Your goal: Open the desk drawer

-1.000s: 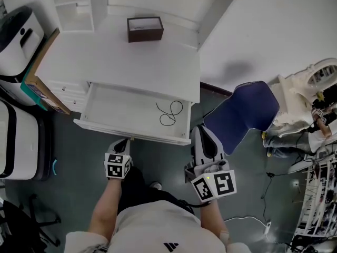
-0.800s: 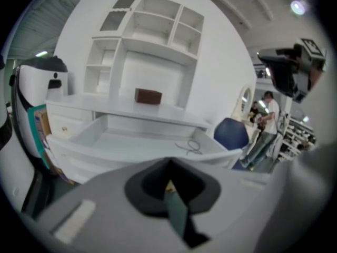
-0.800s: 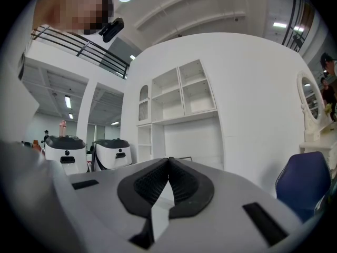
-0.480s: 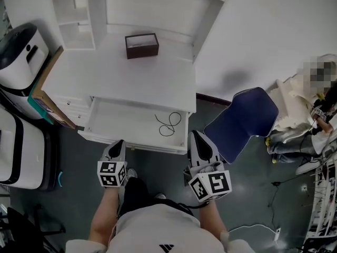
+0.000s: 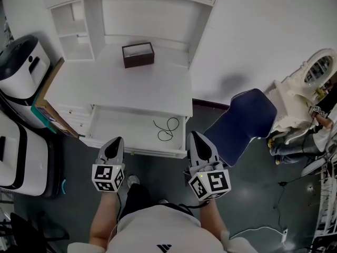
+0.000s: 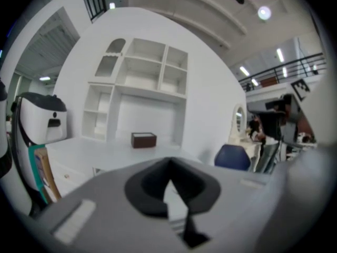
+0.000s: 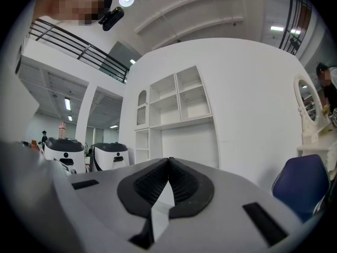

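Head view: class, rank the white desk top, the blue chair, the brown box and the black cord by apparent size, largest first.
1. White desk top.
2. Blue chair.
3. Brown box and black cord: their spread looks similar, so they are left unranked; the cord is just a thin line.

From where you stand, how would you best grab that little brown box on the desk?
Grip the brown box across its narrower span, front wall to back wall, from above. It sits flat on the desk with bare surface all round, so jaws should fit either side; reach in over the open drawer.
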Demonstrator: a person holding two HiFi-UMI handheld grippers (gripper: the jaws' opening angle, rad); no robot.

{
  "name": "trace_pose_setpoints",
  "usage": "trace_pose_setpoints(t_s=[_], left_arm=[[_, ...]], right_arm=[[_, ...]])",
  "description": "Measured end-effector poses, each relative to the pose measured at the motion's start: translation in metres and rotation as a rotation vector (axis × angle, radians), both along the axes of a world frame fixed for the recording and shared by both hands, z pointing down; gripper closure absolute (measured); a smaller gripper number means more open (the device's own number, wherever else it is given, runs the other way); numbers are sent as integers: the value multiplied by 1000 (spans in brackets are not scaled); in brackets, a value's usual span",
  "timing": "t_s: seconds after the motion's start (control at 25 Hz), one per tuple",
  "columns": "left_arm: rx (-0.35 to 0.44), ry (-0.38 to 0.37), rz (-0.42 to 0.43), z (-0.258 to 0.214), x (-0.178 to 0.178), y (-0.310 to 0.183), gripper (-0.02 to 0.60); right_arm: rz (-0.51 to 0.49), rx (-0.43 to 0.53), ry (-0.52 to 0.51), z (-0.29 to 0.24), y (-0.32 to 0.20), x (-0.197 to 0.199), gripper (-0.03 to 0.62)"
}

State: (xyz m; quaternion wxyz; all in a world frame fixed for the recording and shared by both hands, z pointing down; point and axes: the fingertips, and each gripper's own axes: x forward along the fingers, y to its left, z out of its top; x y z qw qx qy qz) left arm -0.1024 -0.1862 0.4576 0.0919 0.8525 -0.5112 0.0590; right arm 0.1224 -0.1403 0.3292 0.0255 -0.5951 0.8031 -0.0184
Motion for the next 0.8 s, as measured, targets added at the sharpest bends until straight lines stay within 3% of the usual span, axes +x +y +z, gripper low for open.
trace_pose_setpoints(t_s=[0.8], left_arm=[[265,52,46,-124,17,38,577]], right_arm=[[-29,100,13,-41,30,7,592]])
